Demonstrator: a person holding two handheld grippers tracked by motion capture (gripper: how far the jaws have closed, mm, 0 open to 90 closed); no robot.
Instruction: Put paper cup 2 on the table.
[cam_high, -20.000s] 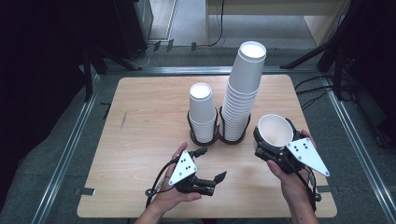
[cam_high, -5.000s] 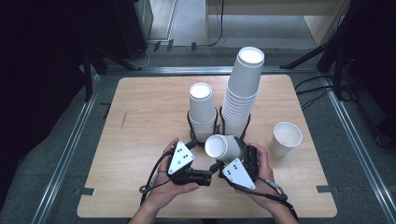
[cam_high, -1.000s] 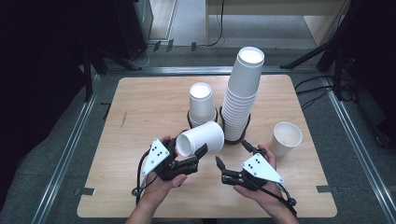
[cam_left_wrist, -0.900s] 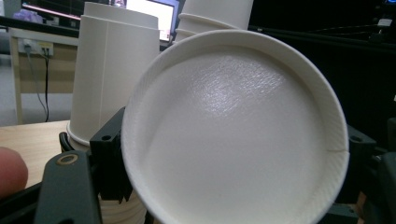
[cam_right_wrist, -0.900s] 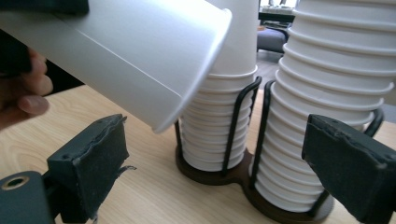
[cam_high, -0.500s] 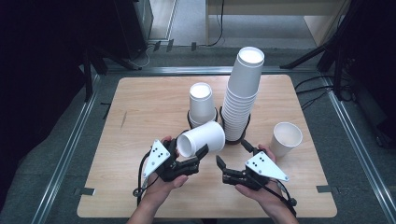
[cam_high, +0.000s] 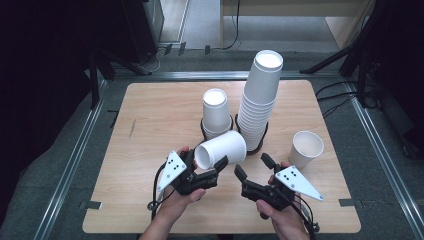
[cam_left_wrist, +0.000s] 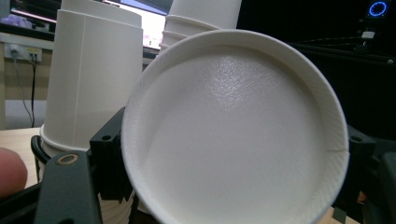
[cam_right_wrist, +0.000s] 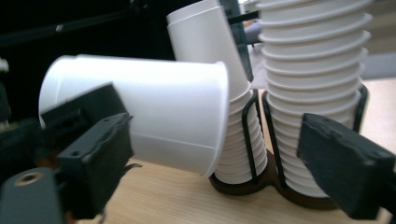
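A wooden counter (cam_high: 150, 115) stands on a grey floor in a dark room, bearing a wire holder (cam_high: 250, 146) with a short stack (cam_high: 216, 112) and a tall stack (cam_high: 259, 97) of white paper cups. The left tongs (cam_high: 214, 169) are clamped on a cup (cam_high: 221, 149) held on its side above the counter, just in front of the short stack, bottom toward the left hand. The right tongs (cam_high: 251, 167) hang near it, to its right; their jaws have just been closing, yet stand apart with nothing between them. Five seconds ago both tongs met at this cup; now the left alone carries it. A second cup (cam_high: 306, 148) stands upright at the right. Judged from this, separation is done and placing remains.
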